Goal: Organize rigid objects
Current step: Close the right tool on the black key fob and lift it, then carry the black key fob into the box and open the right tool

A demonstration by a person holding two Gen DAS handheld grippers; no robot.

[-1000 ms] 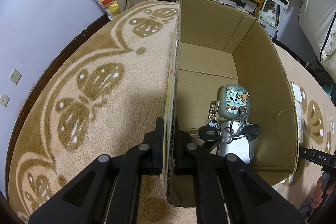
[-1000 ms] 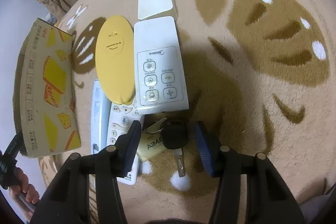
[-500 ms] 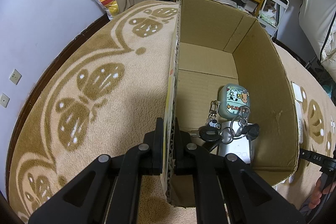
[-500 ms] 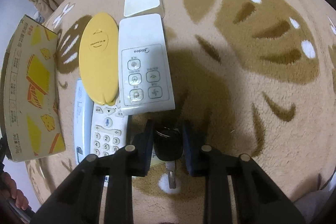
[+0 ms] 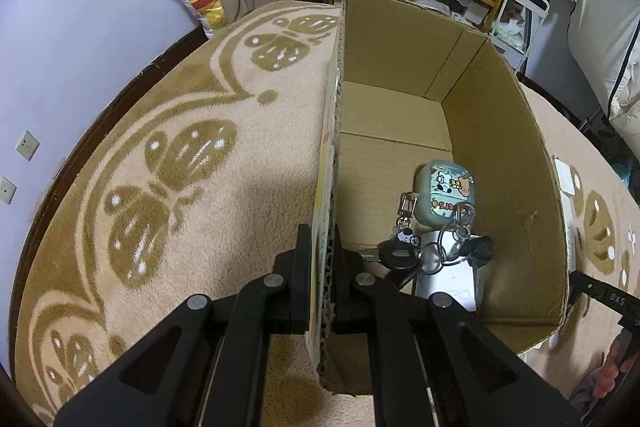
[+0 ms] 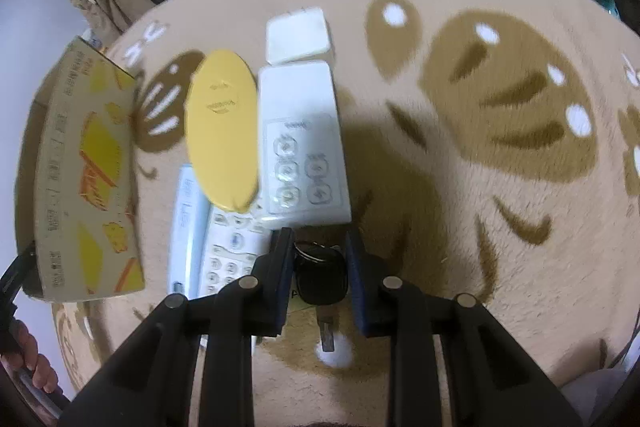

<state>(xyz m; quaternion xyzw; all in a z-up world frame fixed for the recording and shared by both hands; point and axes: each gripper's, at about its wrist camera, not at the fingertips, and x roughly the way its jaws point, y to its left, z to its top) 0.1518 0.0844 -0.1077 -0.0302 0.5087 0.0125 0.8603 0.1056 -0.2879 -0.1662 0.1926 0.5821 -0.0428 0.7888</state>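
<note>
L gripper [image 5: 322, 259] clamped on near wall of open brown cardboard box [image 5: 516, 147] | R gripper [image 6: 318, 263] closed on black-headed key [image 6: 320, 277], blade hanging over beige patterned rug [image 6: 460, 227] | box holds key bunch [image 5: 432, 253] + mint cartoon case [image 5: 446, 193] | white remotes, yellow oval lid [image 6: 222, 131] beside box, on rug

- "DAS" in white on the black bar [image 5: 608, 297] of my other gripper, just past the cardboard box [image 5: 520, 155] wall on its right.
- Cartoon case [image 5: 446, 193] inside the box: lettering along its lower edge, only "...ears" legible.
- White flat thing [image 5: 448, 287] under the keys in the box: faint grey print, unreadable.
- Box outer side [image 6: 86, 167]: columns of small print, too blurred.
- White remote [image 6: 302, 143] right of the box: brand line blurred, unreadable.
- Yellow oval lid [image 6: 222, 131] between box and remote: embossed word, unreadable.
</note>
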